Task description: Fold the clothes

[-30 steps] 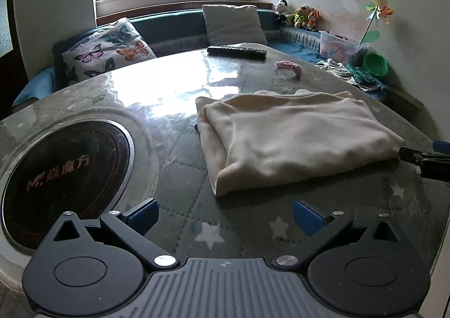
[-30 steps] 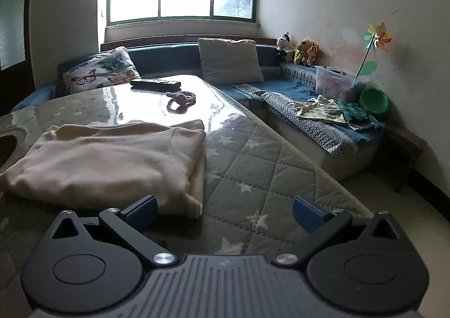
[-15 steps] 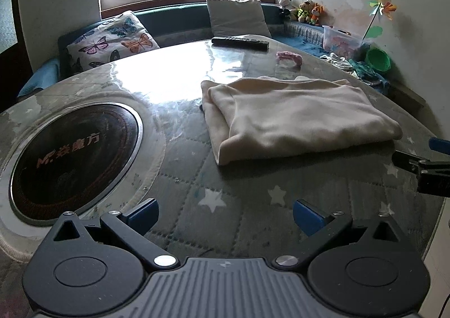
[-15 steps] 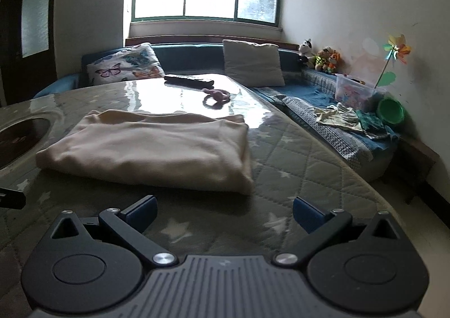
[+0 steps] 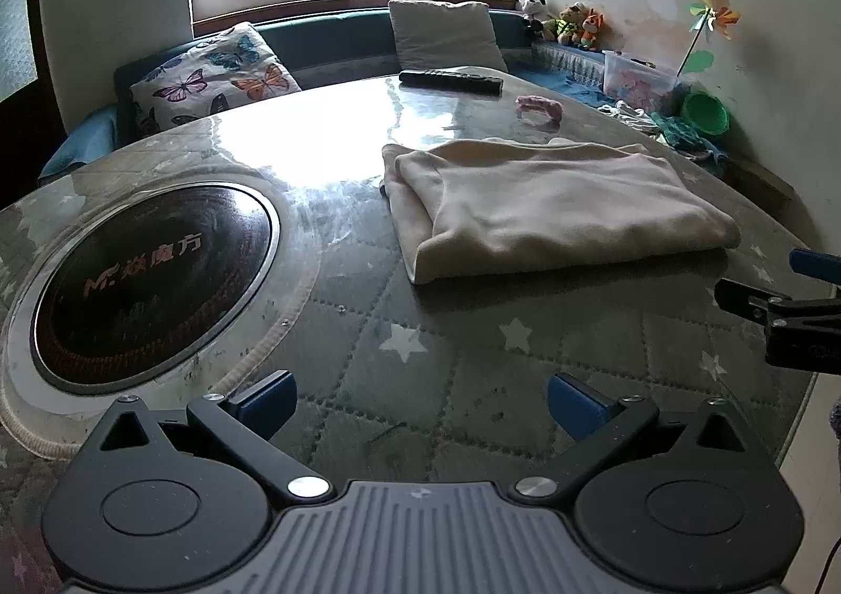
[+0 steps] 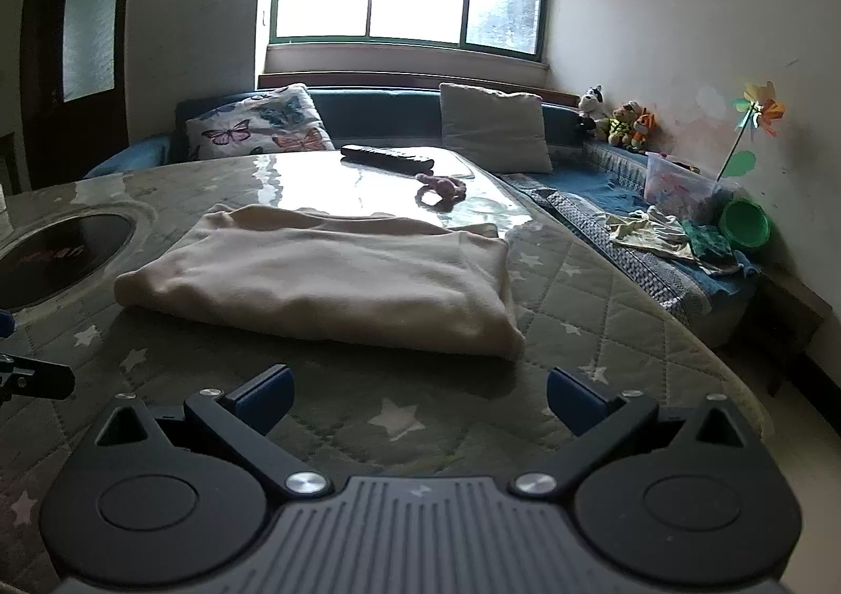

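Looking along your left gripper, its jaws spread and empty, you have drawn back from the folded cream garment lying on the table. From your right gripper, jaws likewise released, the garment lies further off than before; the fold looks finished.

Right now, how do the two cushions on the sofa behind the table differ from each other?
The butterfly cushion is white with coloured butterflies printed on it; the grey cushion is plain, without any pattern. The butterfly cushion sits toward the left end of the sofa, while the grey cushion sits further right, nearer the soft toys. Both lean against the sofa's dark blue backrest, under the window.
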`<state>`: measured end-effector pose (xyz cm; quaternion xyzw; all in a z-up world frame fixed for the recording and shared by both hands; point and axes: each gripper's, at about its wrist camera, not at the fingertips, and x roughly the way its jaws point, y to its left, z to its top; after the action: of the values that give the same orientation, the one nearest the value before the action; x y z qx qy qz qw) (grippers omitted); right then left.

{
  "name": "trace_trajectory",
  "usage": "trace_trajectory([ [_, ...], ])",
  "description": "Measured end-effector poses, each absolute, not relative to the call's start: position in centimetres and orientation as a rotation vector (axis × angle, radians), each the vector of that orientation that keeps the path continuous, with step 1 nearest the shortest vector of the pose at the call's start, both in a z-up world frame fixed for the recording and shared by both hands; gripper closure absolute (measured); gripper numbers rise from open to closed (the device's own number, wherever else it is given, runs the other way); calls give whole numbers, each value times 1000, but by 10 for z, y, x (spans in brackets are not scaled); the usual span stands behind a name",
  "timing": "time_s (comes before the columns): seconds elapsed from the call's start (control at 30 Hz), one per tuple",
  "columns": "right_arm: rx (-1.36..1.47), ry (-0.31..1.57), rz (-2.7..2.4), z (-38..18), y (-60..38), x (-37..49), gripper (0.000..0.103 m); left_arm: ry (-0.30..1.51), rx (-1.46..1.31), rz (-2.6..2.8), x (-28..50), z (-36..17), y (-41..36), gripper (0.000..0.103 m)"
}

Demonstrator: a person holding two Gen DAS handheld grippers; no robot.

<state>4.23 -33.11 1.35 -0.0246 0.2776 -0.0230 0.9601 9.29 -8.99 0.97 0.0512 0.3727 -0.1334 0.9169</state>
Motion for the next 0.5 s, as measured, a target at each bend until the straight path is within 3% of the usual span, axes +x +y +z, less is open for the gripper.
trace_trajectory([
  [0.5,-60,578,-32,14,-314,38,0,750,102,-277,83,12,-85,0],
])
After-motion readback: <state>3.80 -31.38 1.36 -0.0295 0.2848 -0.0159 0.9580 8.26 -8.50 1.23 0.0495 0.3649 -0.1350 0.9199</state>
